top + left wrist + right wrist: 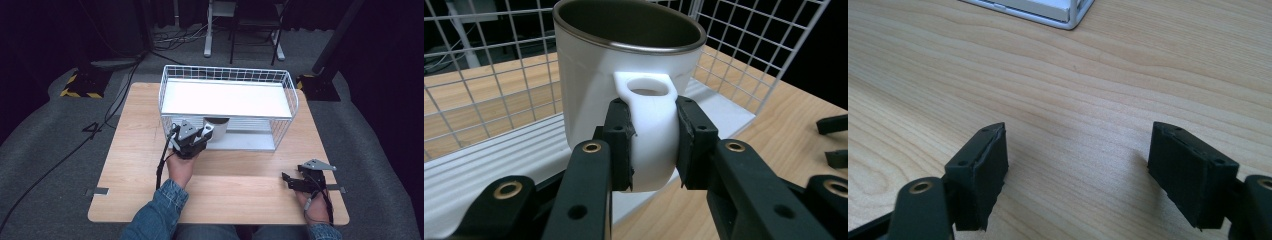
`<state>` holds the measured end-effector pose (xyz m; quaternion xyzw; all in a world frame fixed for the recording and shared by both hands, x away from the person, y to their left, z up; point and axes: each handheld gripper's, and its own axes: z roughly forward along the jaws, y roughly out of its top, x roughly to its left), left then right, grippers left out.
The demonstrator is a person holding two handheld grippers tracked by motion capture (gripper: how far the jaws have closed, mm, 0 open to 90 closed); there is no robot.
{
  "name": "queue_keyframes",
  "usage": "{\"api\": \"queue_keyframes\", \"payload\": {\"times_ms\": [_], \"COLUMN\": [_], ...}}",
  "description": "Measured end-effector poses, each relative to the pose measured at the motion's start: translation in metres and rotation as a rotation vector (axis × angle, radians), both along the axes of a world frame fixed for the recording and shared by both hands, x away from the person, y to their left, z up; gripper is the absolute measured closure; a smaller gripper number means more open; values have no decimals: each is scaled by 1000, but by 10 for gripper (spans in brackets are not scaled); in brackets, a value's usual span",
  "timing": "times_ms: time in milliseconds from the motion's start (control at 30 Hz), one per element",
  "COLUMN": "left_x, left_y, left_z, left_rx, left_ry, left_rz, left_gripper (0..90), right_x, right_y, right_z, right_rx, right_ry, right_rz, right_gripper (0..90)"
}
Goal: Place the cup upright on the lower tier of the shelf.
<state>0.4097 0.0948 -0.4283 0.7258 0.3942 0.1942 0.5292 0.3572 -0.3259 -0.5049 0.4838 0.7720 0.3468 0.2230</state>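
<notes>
At the front opening of the white wire basket point(292, 95), I see the left gripper point(207, 131) clamped on the handle point(649, 130) of a white mug point(594, 85). From the left gripper view, both black pads point(620, 145) press flat against the two sides of the handle, one on each side, with the loop of the handle showing just above them; the jaws are closed onto it as far as the handle allows. I read the mug as upright, its dark interior and metallic rim facing up, and its body sits over the white floor panel point(499, 155) of the basket, at the lower level under the basket's upper white shelf point(225, 97). I cannot tell whether the mug's base rests on the panel or hangs just above it. Near the right front edge of the wooden table point(140, 125), the right gripper point(287, 179) lies low over the surface, well apart from the basket. From the right gripper view, its jaws stand wide apart with bare wood grain between them, gripping nothing and touching no object; a corner of the basket's white base point(1058, 12) appears beyond them.
</notes>
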Motion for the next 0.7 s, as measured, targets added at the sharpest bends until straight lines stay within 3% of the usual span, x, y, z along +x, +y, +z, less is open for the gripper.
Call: {"api": "queue_keyframes", "payload": {"times_ms": [267,700], "left_x": [11,21], "left_y": [5,7], "left_z": [-12,-23], "left_rx": [1,18], "left_ry": [4,22], "left_rz": [34,45], "left_gripper": [712,711], "right_x": [0,0], "right_y": [0,0], "right_z": [0,0], "right_rx": [-1,-1], "right_ry": [-1,-1], "right_rz": [-3,-3], "right_gripper": [242,242]}}
